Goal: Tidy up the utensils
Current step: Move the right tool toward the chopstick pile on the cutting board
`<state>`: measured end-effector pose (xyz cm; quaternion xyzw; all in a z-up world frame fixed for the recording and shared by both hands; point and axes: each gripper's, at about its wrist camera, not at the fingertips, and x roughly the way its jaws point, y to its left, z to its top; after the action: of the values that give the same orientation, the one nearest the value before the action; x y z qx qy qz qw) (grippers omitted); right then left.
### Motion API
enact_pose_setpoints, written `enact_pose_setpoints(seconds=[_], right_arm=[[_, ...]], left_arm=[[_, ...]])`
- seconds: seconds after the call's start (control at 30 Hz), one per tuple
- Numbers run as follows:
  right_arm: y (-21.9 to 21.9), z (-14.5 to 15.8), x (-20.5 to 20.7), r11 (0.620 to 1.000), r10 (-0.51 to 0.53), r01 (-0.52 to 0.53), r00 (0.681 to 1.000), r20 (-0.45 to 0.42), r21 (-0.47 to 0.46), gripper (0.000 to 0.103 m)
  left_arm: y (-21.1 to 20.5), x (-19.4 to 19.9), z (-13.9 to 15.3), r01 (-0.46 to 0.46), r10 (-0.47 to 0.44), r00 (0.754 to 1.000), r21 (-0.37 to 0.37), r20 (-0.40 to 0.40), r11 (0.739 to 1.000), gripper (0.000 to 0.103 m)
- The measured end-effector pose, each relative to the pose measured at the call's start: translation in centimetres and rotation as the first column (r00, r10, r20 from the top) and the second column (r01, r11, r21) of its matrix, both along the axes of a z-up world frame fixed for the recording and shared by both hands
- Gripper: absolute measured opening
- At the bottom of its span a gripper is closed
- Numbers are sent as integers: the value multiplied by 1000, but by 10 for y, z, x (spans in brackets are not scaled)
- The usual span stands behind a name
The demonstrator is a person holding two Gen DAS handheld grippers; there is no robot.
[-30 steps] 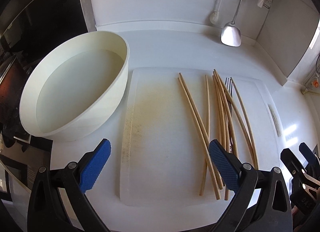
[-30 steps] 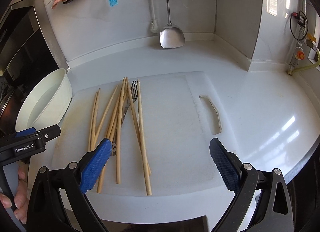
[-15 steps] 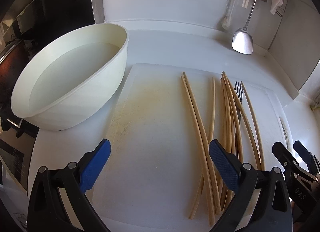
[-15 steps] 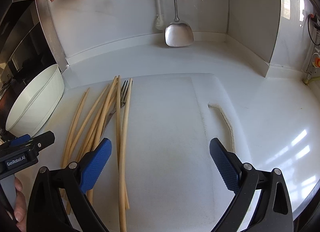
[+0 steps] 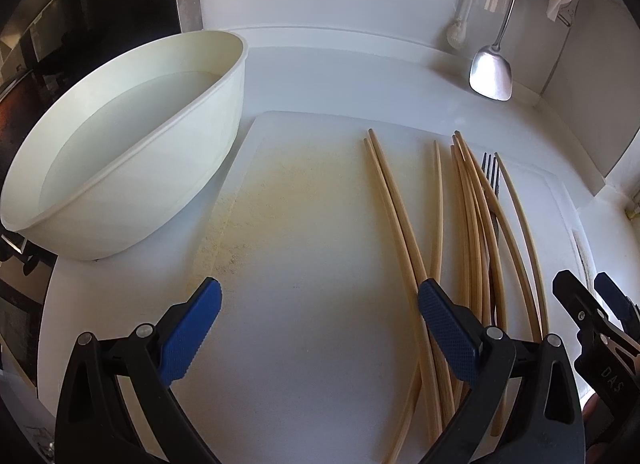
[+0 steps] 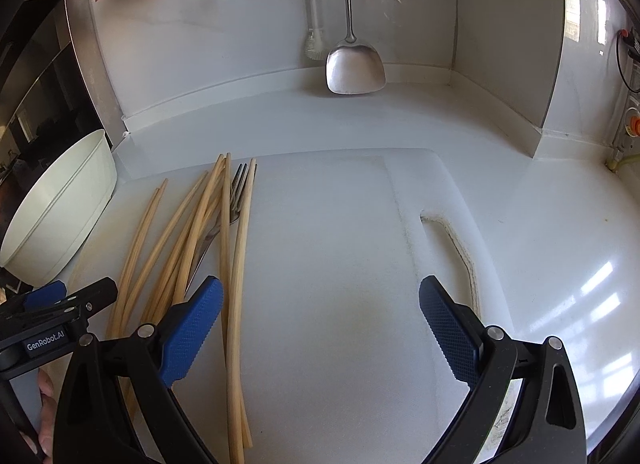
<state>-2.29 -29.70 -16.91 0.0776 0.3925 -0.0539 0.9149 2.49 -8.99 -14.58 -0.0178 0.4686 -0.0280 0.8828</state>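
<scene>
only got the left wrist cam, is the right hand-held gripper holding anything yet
Observer: No. The right hand-held gripper is open, with nothing between its jaws and only bare cutting board below.
Operator: where are the chopsticks relative to it
Observer: The chopsticks lie toward its left side; its left finger hangs over the nearest ones.
Operator: anything on the right half of the board
Observer: Only the handle cut-out; no utensils lie there.
</scene>
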Motion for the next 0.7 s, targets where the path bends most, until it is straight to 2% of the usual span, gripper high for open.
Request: enact_pose_setpoints(seconds=[0.23, 0.7], right_arm=[[1, 1, 3, 1000, 9, -9, 1000, 3, -7, 94], [8, -5, 11, 995, 47, -47, 999, -1, -84, 94]], left_arm=[[-2, 5, -7, -13, 13, 999, 9, -36, 1000, 97], [1, 7, -13, -29, 29, 999, 36, -17, 999, 98]])
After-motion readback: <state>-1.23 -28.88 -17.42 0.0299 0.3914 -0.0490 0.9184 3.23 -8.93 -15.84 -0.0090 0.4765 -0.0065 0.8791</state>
